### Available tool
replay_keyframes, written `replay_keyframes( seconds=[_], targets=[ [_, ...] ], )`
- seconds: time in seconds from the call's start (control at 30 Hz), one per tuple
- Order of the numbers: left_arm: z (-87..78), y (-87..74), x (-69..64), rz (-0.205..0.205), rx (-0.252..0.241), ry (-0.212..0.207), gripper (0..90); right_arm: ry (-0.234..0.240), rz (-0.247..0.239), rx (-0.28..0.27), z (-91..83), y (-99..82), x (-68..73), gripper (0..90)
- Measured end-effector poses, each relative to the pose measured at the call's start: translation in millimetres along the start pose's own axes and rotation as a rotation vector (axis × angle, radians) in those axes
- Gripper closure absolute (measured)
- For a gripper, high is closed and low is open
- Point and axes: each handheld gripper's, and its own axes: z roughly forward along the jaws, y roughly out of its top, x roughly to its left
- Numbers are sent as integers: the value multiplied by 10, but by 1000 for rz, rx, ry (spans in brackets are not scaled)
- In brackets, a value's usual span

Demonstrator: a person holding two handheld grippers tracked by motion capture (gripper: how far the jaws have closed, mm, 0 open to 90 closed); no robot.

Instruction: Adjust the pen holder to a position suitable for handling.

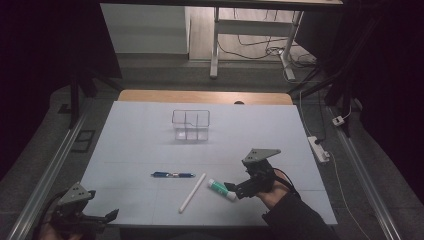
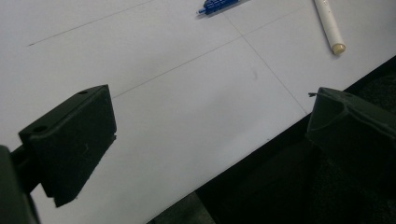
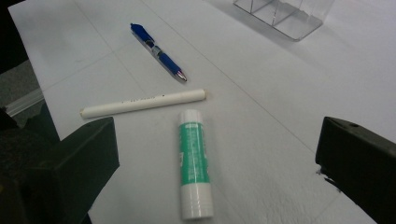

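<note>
The right gripper [image 3: 215, 158] had its jaws spread wide, one on each side of the glue stick [image 3: 193, 163] and not yet touching it. In the high view the same gripper [image 1: 235, 190] sat just at the stick's white end [image 1: 221, 189], on the side away from the clear organiser.

The stick lay flat on the white table sheet [image 1: 150, 145], on the near side of the organiser and a little to its right. It looked light, rigid and round, with a smooth label that would probably be slippery and let it roll under an off-centre squeeze. The best hold seemed to be across the green-labelled middle of the barrel, jaws square to its length, rather than on the ribbed cap end nearest the camera.

The left gripper [image 2: 210, 140] also stood open, holding nothing, over the sheet's near edge, far to the organiser's left and well apart from the stick.

Between stick and organiser lay a white pen [image 3: 142, 102] and, nearer the organiser, a blue pen [image 3: 159, 53], neither touching the other.

The clear organiser [image 1: 190, 125] stood upright toward the far side of the sheet, divided into compartments. All looked empty, though its transparent walls made that hard to confirm.
</note>
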Motion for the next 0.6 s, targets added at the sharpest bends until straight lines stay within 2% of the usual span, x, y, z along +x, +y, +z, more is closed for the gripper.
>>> replay_keyframes(
  seconds=[0.3, 0.6],
  targets=[
    [2, 1, 2, 0, 2, -2, 19, 16, 5, 10, 118, 135, -66, 3],
    [3, 1, 4, -1, 3, -4, 20, 19, -53, 24, 290, 343, -105, 3]
  ],
)
